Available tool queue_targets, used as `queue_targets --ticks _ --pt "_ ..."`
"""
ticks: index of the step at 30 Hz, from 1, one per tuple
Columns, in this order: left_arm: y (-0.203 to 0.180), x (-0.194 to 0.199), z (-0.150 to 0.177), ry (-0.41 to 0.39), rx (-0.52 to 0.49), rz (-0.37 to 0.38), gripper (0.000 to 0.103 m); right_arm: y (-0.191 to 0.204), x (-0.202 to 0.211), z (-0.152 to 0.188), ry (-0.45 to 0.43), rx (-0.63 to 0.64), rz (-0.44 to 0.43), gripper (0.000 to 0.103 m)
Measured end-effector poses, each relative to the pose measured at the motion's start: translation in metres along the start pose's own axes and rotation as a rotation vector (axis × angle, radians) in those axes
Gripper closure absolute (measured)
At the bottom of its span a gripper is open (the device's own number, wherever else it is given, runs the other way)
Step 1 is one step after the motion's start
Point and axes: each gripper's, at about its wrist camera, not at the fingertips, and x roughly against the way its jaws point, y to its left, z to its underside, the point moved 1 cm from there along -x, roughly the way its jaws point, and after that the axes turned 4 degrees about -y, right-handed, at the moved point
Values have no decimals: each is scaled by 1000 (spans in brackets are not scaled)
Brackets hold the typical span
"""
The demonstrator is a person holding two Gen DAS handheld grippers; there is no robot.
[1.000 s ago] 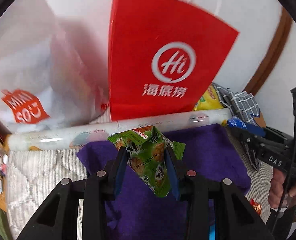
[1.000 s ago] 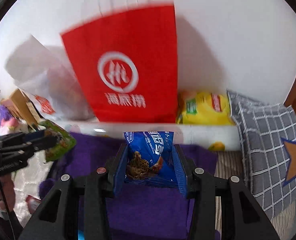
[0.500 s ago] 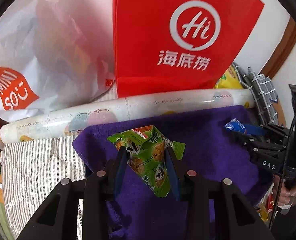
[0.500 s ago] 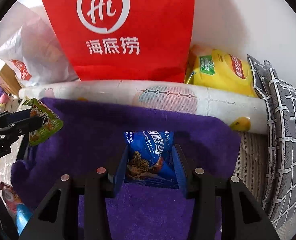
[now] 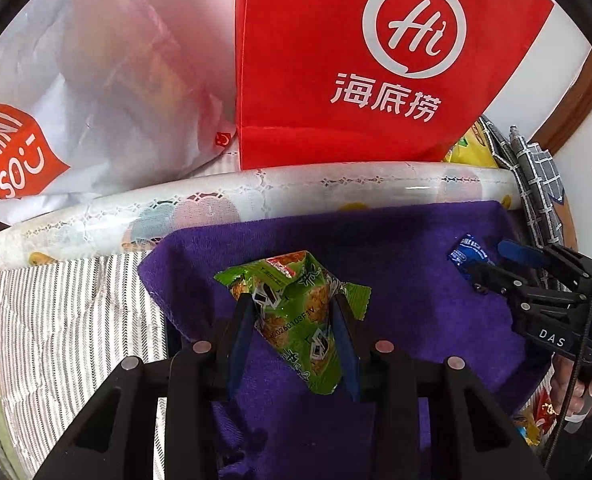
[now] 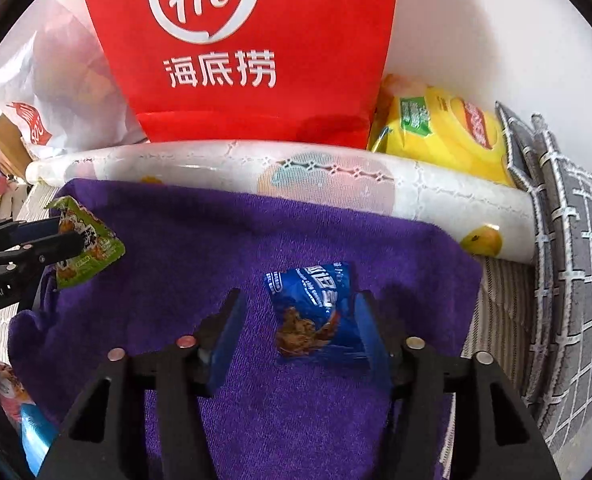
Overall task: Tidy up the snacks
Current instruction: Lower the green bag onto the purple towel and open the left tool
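Note:
My left gripper point(image 5: 291, 320) is shut on a green snack packet point(image 5: 296, 312) and holds it just above the purple towel point(image 5: 408, 264); that packet also shows in the right wrist view point(image 6: 83, 248). My right gripper point(image 6: 300, 324) is open. A blue cookie packet point(image 6: 316, 312) lies on the purple towel point(image 6: 183, 256) between its fingers, close to the right finger. The blue packet point(image 5: 466, 256) and the right gripper also show at the right of the left wrist view.
A red paper bag point(image 6: 247, 48) stands at the back against the wall, behind a rolled white mat point(image 6: 296, 172). A white Miniso bag point(image 5: 55, 120) is at the left, a yellow packet point(image 6: 440, 132) and a grey checked cushion point(image 6: 568, 264) at the right. Striped bedding point(image 5: 71, 312) lies under the towel.
Both grippers have come down toward the purple towel. My right gripper has opened and let go of the blue packet, which now lies on the towel. The left still holds the green packet.

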Motion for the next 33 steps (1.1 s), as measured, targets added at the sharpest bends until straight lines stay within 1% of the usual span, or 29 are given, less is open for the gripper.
queue_targets --ticks 6,11,14,16,17,18,22,26,30,33 --pt "0 1 1 -1 -2 11 66 -1 22 -3 -47 -8 1 37" --pt "-1 0 2 8 -1 13 65 -6 39 -7 -77 -18 -4 36" --pt "-1 0 1 13 -5 13 65 -11 56 -6 -102 -36 -14 31" --pt "-2 -1 1 18 -8 11 52 -11 60 -7 -118 -51 -18 27" --pt "-3 -1 1 16 -9 6 36 -9 60 -9 -125 -59 -19 26" --pt "-3 1 0 4 -9 2 31 -6 60 -11 -128 -63 -20 25" --pt "-7 7 -1 -11 -23 -8 30 -6 68 -13 -149 -89 -26 23" --pt "-8 15 -3 -32 -22 -8 30 -8 81 -15 -191 -108 -10 20" --pt "-10 28 -5 -74 -23 -15 30 -7 96 -14 -238 -106 6 16" --pt "-12 40 -7 -112 -18 -7 31 -4 111 -11 -284 -95 13 16"
